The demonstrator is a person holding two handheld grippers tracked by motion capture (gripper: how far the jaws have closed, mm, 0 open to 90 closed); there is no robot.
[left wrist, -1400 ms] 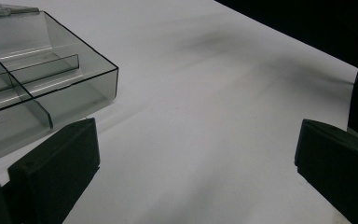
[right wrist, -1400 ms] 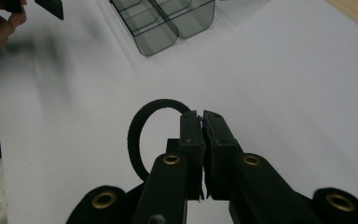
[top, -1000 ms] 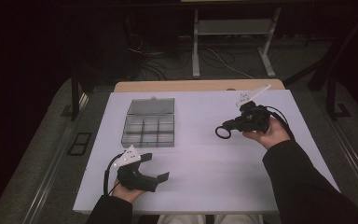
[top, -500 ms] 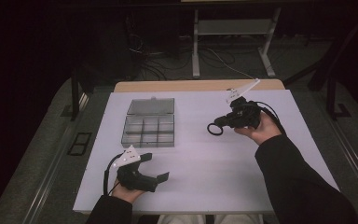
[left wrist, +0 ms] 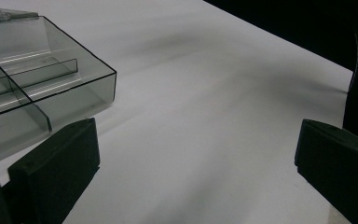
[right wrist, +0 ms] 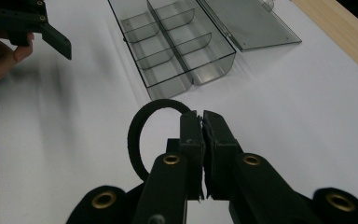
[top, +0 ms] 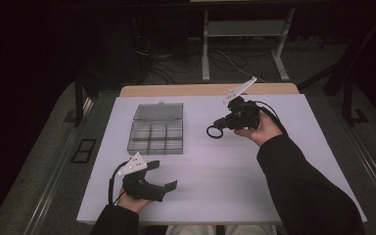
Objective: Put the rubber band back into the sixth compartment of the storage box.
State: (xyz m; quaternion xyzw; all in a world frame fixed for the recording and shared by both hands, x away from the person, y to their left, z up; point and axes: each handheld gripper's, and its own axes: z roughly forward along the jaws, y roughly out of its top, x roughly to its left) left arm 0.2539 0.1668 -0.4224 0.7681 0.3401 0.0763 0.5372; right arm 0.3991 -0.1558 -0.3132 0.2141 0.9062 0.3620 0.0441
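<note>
My right gripper (top: 223,124) (right wrist: 202,120) is shut on a black ring (top: 215,131) (right wrist: 141,137), which hangs off its jaw tips to the left, held above the white table. A clear compartment box (top: 157,135) (right wrist: 177,44) with its lid (top: 159,111) folded back lies left of it; the compartments look bare. My left gripper (top: 164,175) rests near the table's front edge with its jaws wide open and nothing between them. In the left gripper view a corner of the box (left wrist: 37,88) lies to the left beyond its jaws.
The white table sheet (top: 293,137) covers a wooden table top (top: 176,90) whose back edge shows. Behind it stand a metal frame (top: 245,44) and cables on the floor. A person's dark sleeve (top: 303,186) reaches in at the right.
My right gripper has carried the black ring leftward and slightly up, toward the box. The left gripper has stayed put.
</note>
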